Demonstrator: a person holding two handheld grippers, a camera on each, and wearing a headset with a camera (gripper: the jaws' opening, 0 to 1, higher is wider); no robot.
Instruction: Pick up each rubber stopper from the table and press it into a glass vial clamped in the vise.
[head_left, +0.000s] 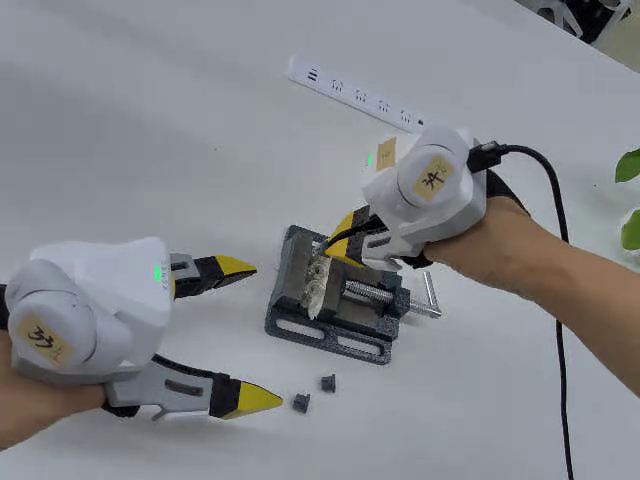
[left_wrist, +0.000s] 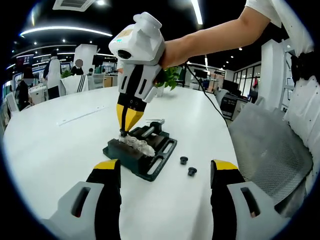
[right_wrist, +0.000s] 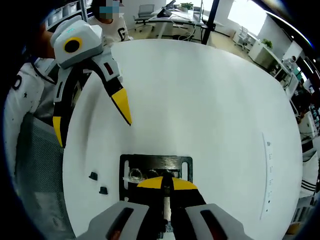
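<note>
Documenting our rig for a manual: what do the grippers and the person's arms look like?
The left gripper and right gripper: white housings, grey-black jaws, yellow pointed tips, green lights, tan handwritten stickers. A black cable leaves the right one. Forearms bare; short white sleeve.

A white power strip (head_left: 360, 92) lies on the white table (head_left: 150, 130), green leaves (head_left: 628, 165) nearby.

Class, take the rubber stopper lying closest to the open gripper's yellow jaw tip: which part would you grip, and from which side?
Probably grip the near stopper across its sides, coming down from above with the open left gripper. It sits low on the table, apart from the other stopper and the vise, so both jaws have room.
</note>
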